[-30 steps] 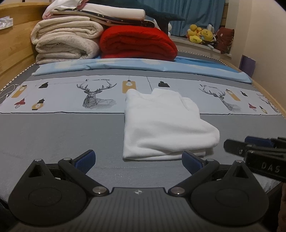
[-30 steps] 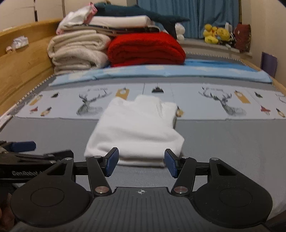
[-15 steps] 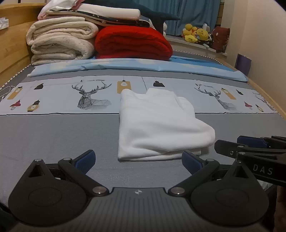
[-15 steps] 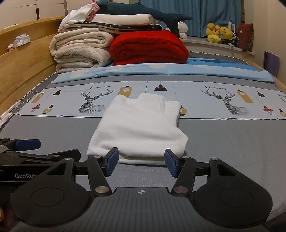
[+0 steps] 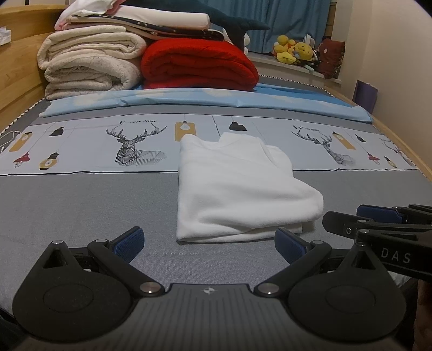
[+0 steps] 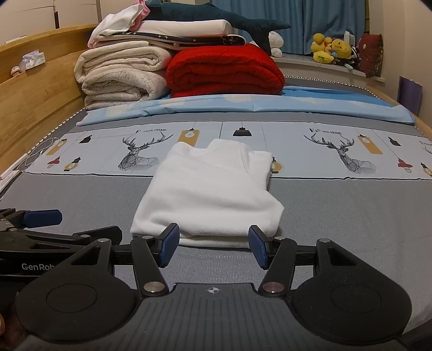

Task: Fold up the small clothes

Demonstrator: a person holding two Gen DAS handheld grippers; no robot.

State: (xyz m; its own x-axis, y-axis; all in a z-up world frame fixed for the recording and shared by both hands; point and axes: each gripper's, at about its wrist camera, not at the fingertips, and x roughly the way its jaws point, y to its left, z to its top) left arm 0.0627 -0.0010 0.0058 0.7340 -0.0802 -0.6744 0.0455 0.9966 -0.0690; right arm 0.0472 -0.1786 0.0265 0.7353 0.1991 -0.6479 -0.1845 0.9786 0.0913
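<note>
Lying folded on the grey near band of the bed (image 5: 81,205), in the left wrist view, is a white garment (image 5: 237,189), its far edge reaching onto the printed deer strip. The left hand-held gripper (image 5: 209,241) is hovering just in front of the garment's near edge, its blue pads (image 5: 129,239) standing wide apart and gripping nothing. The right hand-held gripper (image 5: 378,221) is showing at the right edge, beside the garment's near right corner. Sitting at the far end are a stack of cream blankets (image 5: 91,64), a red blanket (image 5: 199,66) and a folded blue sheet (image 5: 243,97); yellow plush toys (image 5: 293,50) are resting on the sill before a blue curtain (image 5: 294,19).

Appearing in the right wrist view, the white garment (image 6: 210,189) is lying centred on the bed (image 6: 351,210). The right hand-held gripper (image 6: 213,244) is poised at its near edge, jaws partly open, pads (image 6: 170,244) not pressing the cloth. The left hand-held gripper (image 6: 51,224) is lying low at the left, apart from the garment. A wooden headboard (image 6: 37,89) is running along the left side.
</note>
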